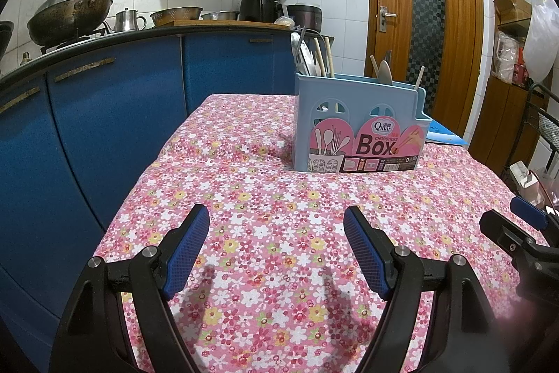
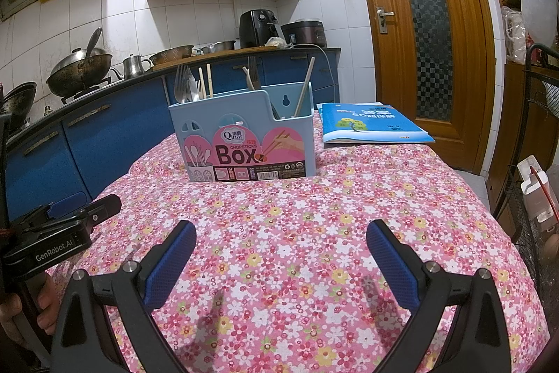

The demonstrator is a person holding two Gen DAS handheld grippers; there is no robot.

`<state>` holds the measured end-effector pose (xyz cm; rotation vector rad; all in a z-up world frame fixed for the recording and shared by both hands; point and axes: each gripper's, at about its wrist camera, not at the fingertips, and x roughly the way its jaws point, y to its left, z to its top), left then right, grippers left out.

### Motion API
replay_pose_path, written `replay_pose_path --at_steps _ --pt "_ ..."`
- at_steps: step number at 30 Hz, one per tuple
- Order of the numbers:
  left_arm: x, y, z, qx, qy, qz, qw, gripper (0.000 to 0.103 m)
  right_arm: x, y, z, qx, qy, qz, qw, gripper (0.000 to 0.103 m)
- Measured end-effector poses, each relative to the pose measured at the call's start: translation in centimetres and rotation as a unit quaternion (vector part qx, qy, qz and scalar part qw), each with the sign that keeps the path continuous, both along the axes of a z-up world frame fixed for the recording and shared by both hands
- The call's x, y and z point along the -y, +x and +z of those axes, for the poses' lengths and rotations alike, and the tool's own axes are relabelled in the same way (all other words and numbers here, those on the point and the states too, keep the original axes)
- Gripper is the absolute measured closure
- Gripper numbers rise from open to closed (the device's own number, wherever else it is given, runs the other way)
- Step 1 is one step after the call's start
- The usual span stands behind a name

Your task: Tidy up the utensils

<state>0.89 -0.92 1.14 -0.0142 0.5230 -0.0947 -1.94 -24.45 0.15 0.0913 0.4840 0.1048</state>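
Observation:
A light blue chopsticks box point(image 1: 360, 124) point(image 2: 244, 135) with a pink label stands upright on the floral tablecloth point(image 1: 279, 215) point(image 2: 297, 215). Forks, spoons and chopsticks point(image 1: 311, 55) point(image 2: 190, 84) stick out of its left compartment, and a few more utensils point(image 1: 384, 69) point(image 2: 304, 86) rise from the right one. My left gripper point(image 1: 276, 219) hovers open over the cloth, well short of the box, with nothing between its fingers. My right gripper point(image 2: 281, 233) is open too and holds nothing. Each gripper shows at the edge of the other's view.
A blue booklet point(image 2: 370, 124) lies on the table behind and right of the box. Blue kitchen cabinets point(image 1: 115, 135) with a wok point(image 1: 70, 13), kettle and bowls run along the left. A wooden door point(image 1: 429, 16) stands behind. A wire rack point(image 2: 538, 163) is at the right.

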Motion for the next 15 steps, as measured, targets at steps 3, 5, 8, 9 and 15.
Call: replay_pose_path --at_steps 3,5,8,9,15 --pt "0.01 0.01 0.08 0.001 0.000 0.000 1.0000 0.023 0.01 0.01 0.00 0.000 0.000 0.000 1.000 0.003" --pt "0.04 0.01 0.12 0.002 0.000 0.000 1.0000 0.023 0.00 0.01 -0.01 0.000 0.000 0.000 1.000 0.003" --pt "0.08 -0.01 0.22 0.002 0.000 0.001 1.0000 0.023 -0.02 -0.01 -0.01 0.000 0.000 0.000 1.000 0.003" --pt "0.03 -0.05 0.16 0.002 0.000 0.001 1.0000 0.023 -0.01 0.01 -0.01 0.000 0.000 0.000 1.000 0.003" --pt "0.08 -0.01 0.16 0.002 0.001 0.001 1.0000 0.023 -0.03 0.00 -0.02 0.000 0.001 0.000 1.000 0.003"
